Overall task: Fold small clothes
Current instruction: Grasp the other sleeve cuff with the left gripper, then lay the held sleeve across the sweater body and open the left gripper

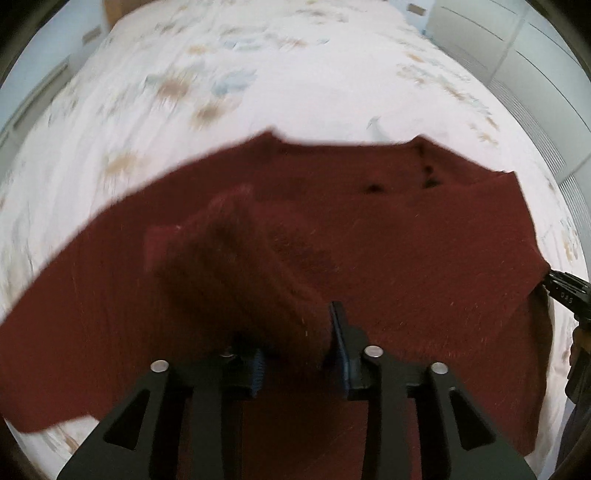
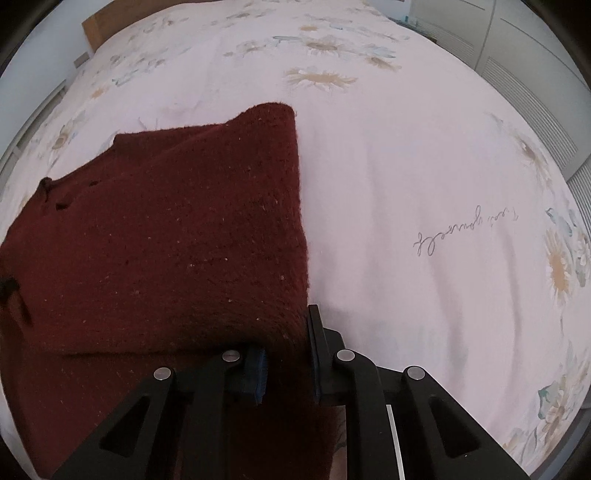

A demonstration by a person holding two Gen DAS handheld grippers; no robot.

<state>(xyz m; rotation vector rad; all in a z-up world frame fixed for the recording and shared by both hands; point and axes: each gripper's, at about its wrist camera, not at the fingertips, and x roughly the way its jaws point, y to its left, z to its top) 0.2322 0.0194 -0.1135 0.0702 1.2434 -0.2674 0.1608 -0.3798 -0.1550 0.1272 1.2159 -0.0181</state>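
A dark red knit sweater (image 1: 388, 236) lies spread on the bed; it also fills the left half of the right wrist view (image 2: 166, 240). My left gripper (image 1: 295, 354) is shut on a bunched fold of the sweater, which rises up between its blue pads. My right gripper (image 2: 286, 354) is shut on the sweater's right edge, with the fabric lifted and draped over its left finger. The right gripper also shows at the far right of the left wrist view (image 1: 565, 291), at the sweater's edge.
The bed is covered with a pale pink sheet (image 2: 424, 166) printed with daisies and a line of script. White wardrobe doors (image 1: 517, 48) stand at the right. A wooden headboard (image 2: 94, 27) is at the far end.
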